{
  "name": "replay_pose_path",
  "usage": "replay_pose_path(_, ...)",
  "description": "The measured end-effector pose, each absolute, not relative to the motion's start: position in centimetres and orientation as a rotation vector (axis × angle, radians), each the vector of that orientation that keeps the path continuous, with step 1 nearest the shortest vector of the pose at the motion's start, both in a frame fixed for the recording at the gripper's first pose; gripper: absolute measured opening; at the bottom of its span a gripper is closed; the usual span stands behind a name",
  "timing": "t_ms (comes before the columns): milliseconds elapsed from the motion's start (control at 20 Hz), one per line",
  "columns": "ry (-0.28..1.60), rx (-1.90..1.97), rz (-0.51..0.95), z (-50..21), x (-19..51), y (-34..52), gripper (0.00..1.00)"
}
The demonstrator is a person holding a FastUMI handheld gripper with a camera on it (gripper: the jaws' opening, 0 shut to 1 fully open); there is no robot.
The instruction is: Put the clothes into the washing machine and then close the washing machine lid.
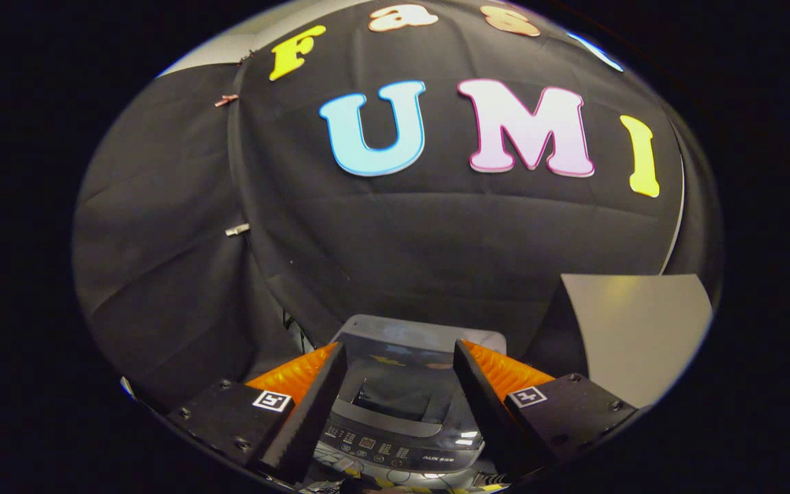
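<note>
A small grey top-loading washing machine (405, 405) stands below and just ahead of my fingers, seen between them. Its clear lid (415, 343) stands raised at the back, and the dark drum opening (391, 398) lies under it. A control panel (385, 449) runs along its near edge. My gripper (400, 357) hangs above the machine, open, with nothing between its orange and black fingers (306, 384). I can make out no clothes inside the dark opening.
Black cloth walls close in behind and to the left of the machine. A pale grey panel (635, 329) stands to the right, beyond the right finger. Something patterned in yellow and white (395, 484) lies at the machine's near foot.
</note>
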State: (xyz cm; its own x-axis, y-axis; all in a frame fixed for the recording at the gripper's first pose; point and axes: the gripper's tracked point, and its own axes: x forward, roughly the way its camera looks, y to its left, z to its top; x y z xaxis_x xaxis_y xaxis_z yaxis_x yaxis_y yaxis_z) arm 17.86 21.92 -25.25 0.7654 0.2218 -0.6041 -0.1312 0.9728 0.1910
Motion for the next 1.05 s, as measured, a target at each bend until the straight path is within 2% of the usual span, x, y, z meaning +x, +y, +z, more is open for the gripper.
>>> replay_pose_path(700, 0.299, 0.054, 0.167, -9.8, 10.0, 12.3, 0.98)
replay_pose_path(1050, 0.169, 0.037, 0.126, -5.0, 5.7, 6.8, 0.98)
